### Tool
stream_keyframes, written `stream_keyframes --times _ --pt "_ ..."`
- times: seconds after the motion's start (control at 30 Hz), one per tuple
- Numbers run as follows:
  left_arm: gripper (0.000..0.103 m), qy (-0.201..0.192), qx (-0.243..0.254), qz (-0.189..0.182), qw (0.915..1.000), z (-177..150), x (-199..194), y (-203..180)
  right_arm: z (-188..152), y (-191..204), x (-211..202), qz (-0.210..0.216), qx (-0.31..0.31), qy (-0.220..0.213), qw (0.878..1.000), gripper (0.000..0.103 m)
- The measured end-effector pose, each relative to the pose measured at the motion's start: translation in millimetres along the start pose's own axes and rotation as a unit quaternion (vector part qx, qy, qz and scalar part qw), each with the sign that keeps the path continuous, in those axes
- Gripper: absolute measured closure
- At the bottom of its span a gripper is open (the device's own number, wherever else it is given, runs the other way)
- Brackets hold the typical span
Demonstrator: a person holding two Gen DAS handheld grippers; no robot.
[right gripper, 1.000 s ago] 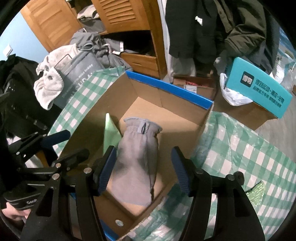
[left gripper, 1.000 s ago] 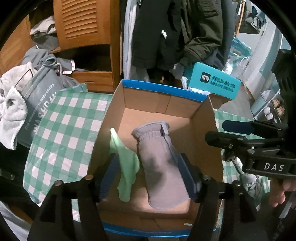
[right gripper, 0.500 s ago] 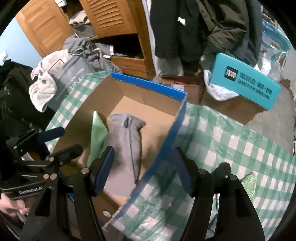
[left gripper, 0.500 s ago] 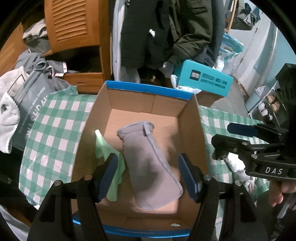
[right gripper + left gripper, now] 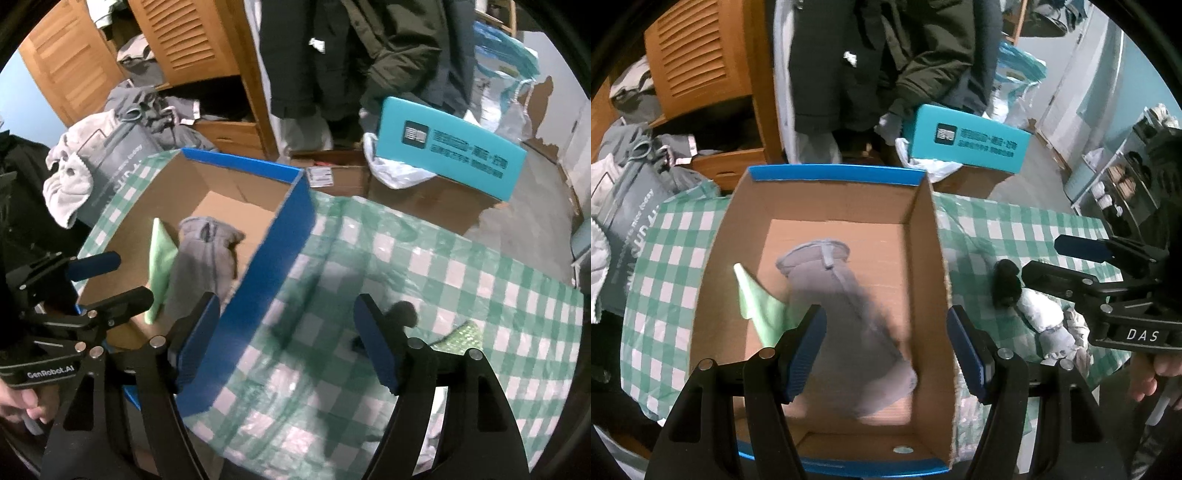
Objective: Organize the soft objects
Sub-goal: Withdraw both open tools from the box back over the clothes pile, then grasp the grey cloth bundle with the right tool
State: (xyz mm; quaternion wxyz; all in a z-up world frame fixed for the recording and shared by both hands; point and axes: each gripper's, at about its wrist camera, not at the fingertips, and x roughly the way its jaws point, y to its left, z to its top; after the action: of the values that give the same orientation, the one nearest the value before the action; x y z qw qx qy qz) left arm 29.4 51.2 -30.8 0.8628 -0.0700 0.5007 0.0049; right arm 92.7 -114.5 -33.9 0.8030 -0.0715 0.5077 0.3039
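Observation:
A cardboard box [image 5: 925, 236] with a blue rim stands on the green checked tablecloth [image 5: 1015, 229]. A grey mitten [image 5: 846, 314] and a light green cloth [image 5: 757, 306] lie inside it. My left gripper [image 5: 885, 312] hangs open above the mitten, holding nothing. Right of the box, a black soft thing [image 5: 1006, 282] and a white-grey sock-like bundle [image 5: 1041, 317] lie on the cloth. My right gripper [image 5: 287, 301] is opening with nothing between its jaws. It straddles the box's blue right wall [image 5: 288, 229], near the black thing [image 5: 404, 314] and a green textured piece [image 5: 461, 332].
A teal carton [image 5: 964, 140] rests on a brown box behind the table. A grey printed bag [image 5: 631, 221] and a white towel [image 5: 66, 184] lie at the left. Wooden louvred doors [image 5: 698, 62] and hanging dark coats [image 5: 879, 55] fill the back.
Both grippers slid right, so the box shifted left in both views. The right gripper left the box interior for the tablecloth and its jaws spread wider. The mitten stayed put.

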Motion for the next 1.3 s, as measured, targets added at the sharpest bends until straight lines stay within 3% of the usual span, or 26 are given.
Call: stream_keyframes --times 0.77,1.3 --pt "0.034 0.046 0.067 -0.043 0.9958 2 39 -102 -64 -123 -46 -0.068 0.093 -0.004 0.993 0.027" --pt "0.034 0.072 0.091 -0.060 0.9915 -6 68 -142 -125 -187 -40 -0.099 0.161 0.041 0.981 0.027"
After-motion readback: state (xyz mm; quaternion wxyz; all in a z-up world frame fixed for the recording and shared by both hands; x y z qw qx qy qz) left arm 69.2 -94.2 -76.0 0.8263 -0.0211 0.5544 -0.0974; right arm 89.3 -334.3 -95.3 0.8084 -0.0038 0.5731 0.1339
